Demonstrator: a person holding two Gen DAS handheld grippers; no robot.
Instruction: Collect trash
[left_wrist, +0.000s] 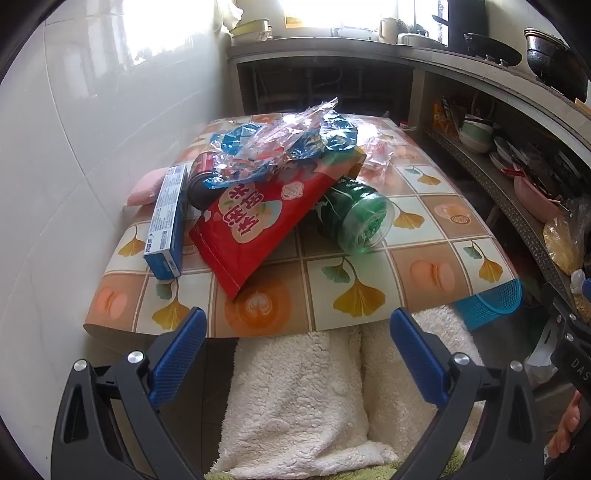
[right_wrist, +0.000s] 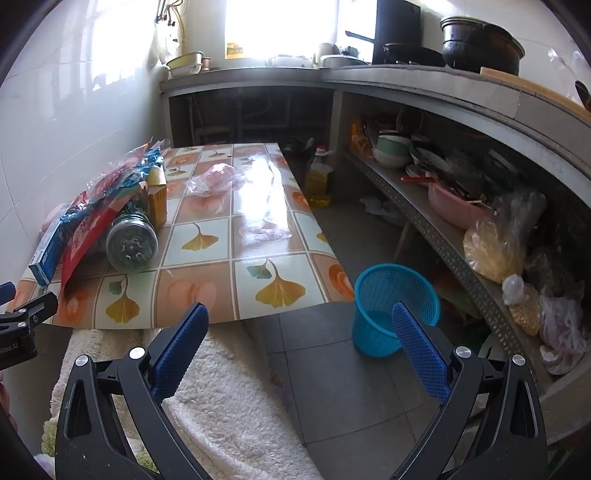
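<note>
Right now my left gripper (left_wrist: 297, 332), released like my right gripper (right_wrist: 301, 326), sits nearer the red snack bag (left_wrist: 258, 218), whose long axis points at the table's (left_wrist: 424, 266) near edge.

"DAS" on right gripper (left_wrist: 576, 363); "RobotAI" on left gripper (right_wrist: 16, 347).
</note>
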